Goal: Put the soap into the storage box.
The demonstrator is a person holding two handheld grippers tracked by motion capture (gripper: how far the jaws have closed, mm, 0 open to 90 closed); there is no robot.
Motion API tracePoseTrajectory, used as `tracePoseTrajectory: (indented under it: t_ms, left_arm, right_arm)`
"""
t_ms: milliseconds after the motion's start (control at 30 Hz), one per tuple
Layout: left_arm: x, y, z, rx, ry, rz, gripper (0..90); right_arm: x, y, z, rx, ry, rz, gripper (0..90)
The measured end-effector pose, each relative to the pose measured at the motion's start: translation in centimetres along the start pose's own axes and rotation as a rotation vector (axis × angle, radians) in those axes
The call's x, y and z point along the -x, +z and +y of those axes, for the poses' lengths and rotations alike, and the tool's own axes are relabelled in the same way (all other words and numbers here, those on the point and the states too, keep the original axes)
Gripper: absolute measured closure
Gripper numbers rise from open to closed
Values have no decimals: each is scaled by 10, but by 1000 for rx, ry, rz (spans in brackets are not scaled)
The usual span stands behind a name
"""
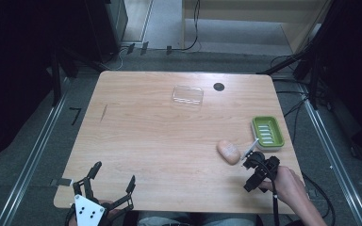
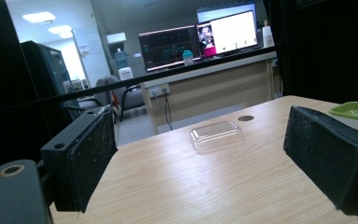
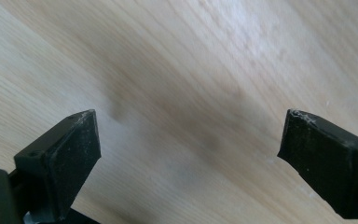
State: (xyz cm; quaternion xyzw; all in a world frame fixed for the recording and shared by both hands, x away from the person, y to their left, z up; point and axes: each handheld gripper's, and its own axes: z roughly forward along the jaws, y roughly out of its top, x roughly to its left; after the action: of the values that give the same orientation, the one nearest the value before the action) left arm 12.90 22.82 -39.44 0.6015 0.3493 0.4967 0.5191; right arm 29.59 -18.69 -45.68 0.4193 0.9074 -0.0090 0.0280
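A tan oval soap bar (image 1: pixel 228 151) lies on the wooden table (image 1: pixel 160 141) at the right. Just beyond it stands a green soap dish (image 1: pixel 267 133) with a ribbed white insert; its rim (image 2: pixel 356 112) also shows in the left gripper view. A person's hand holds my right gripper (image 1: pixel 250 173) just right of the soap, tilted down at bare wood. Its jaws (image 3: pixel 189 158) stand wide apart with nothing between them. My left gripper (image 1: pixel 113 178) is open at the table's near left edge. It is empty and points level across the table (image 2: pixel 200 182).
A clear plastic lid (image 1: pixel 187 95) lies at the far middle of the table, straight ahead between the left jaws (image 2: pixel 216 135). A round black hole (image 1: pixel 218 86) sits beside it. Cables and dark stands surround the table; desks and monitors stand far behind.
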Motion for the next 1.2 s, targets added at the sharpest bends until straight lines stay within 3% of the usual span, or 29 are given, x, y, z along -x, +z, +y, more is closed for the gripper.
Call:
tracePoseTrajectory:
  t_ms: [700,1200]
  left_arm:
    - [-1,-1,0,8,-3,3,99]
    - [0,-1,0,11,1,2,99]
  right_arm:
    - [-9,-8,27,24,-24,9,53]
    - [-7,-13,41,32,-38,4,56]
